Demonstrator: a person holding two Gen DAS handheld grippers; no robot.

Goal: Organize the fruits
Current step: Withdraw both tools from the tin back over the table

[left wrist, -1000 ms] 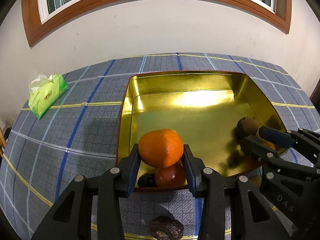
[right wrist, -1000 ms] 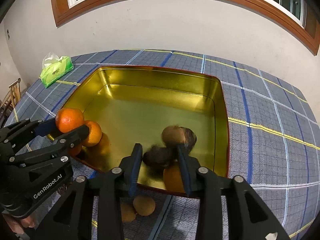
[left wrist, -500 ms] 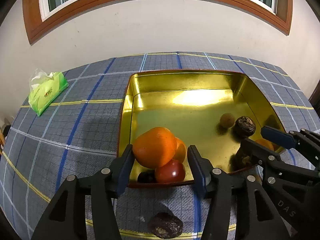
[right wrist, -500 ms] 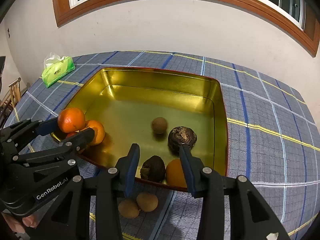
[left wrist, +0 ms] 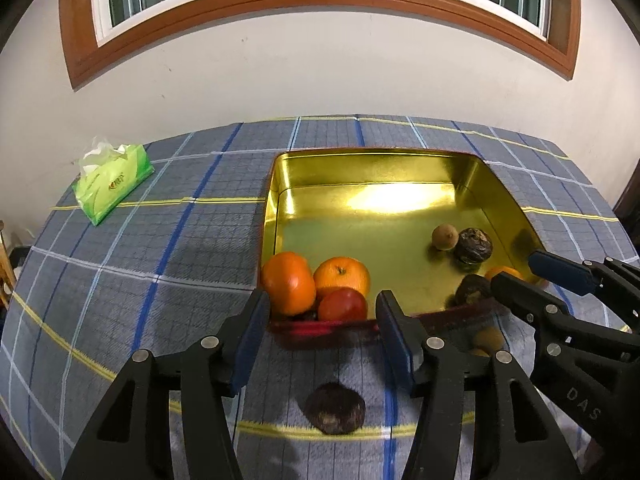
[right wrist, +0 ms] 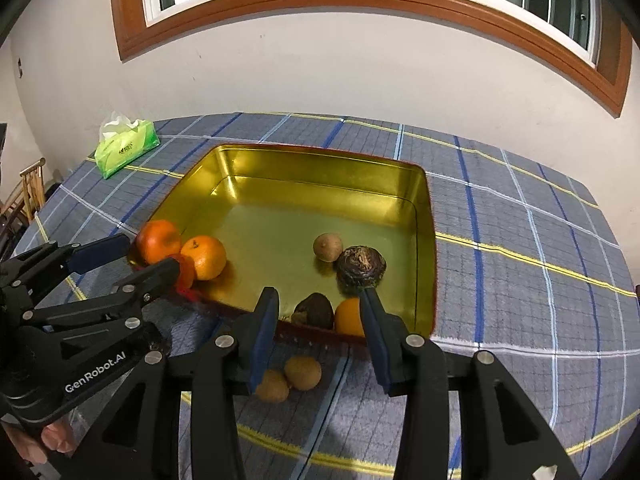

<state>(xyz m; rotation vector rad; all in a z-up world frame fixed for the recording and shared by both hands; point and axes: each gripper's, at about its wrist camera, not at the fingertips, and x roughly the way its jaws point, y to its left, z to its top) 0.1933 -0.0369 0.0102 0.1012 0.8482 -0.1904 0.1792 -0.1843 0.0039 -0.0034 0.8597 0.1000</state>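
Shiny gold tray (right wrist: 416, 200) with a red rim, bright orange oranges (left wrist: 341, 274), a red tomato (left wrist: 343, 305), dark brown wrinkly fruit (right wrist: 361, 265). Counter cloth (right wrist: 520, 264) is grey plaid with blue, white, yellow lines. Green tissue pack (left wrist: 114, 184).

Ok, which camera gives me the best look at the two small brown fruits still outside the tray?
Right wrist: both small brown fruits lie in full view on the tablecloth between its fingers. Left wrist shows just one, blurred, behind its own finger.

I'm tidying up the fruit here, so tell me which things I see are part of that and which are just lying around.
Part of the job: gold tray, oranges, red fruit, dark fruit, two brown fruits.
Just lying about: tissue pack, checked tablecloth.
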